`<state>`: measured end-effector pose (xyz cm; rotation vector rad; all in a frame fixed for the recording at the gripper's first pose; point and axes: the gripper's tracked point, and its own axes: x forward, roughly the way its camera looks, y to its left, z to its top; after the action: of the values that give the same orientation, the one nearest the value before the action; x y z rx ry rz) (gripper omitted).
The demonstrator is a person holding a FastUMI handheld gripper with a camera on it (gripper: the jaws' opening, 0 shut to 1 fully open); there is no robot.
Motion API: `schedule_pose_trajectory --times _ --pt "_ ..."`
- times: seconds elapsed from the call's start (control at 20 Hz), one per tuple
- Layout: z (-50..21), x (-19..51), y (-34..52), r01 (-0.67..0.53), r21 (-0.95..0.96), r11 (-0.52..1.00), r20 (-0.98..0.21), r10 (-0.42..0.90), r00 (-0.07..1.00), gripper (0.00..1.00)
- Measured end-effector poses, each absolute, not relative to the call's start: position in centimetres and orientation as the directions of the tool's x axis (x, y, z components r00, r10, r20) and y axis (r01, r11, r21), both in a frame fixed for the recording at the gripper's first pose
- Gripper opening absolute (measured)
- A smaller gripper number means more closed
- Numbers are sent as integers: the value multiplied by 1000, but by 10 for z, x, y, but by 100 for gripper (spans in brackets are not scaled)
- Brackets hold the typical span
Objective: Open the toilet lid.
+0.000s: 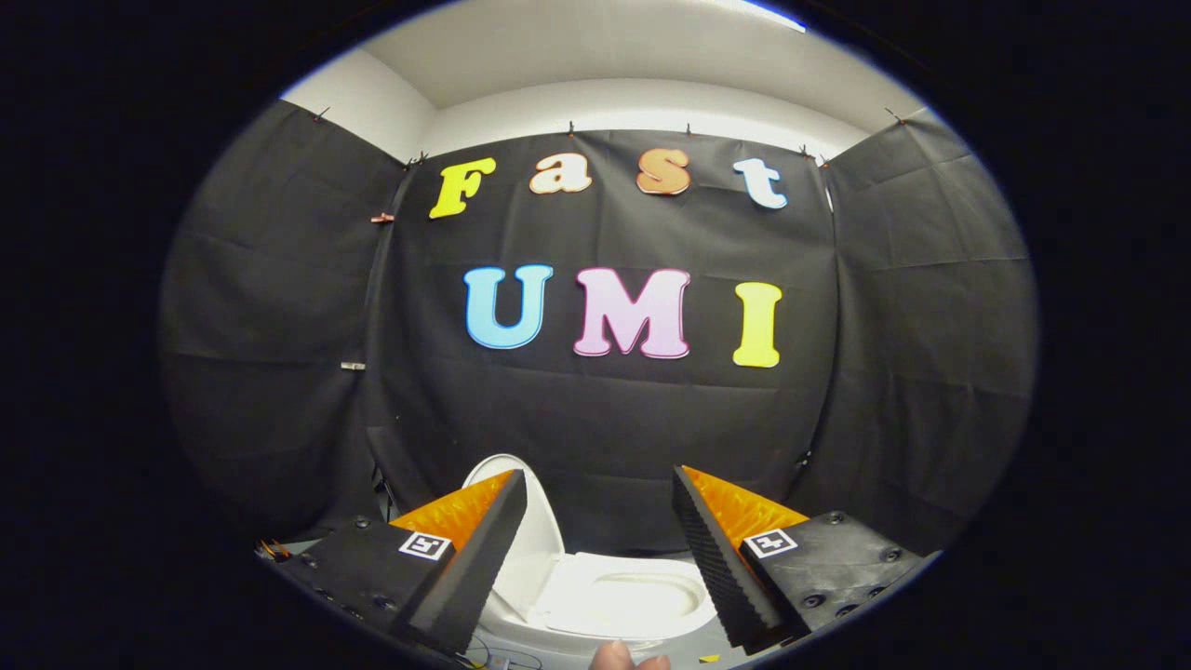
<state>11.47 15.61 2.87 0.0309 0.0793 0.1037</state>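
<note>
Toilet lid [521, 540] stands raised, white; tool [600, 484] fingers apart, empty.

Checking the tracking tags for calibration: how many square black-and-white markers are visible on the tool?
2. One marker sits on the tool's left finger base beside the raised toilet lid; the other marker is on the right finger base. The fingers are open, gripping nothing. More may be hidden.
</note>
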Motion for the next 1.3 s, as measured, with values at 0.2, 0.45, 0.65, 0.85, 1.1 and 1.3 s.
schedule_pose_trajectory --times 0.2,0.45,0.65,0.85,1.1,1.3 --pt "45 91 108 -55 13 998 -30 56 998 98" --pt "51 60 61 -18 4 1000 3 18 1000 98" --pt "46 40 28 -1 29 1000 -4 1 1000 98" --pt "44 26 -7 53 29 998 5 -53 999 98" --pt "39 16 -26 75 21 997 17 -75 997 98" --pt "39 15 -34 75 35 997 16 -76 997 98"
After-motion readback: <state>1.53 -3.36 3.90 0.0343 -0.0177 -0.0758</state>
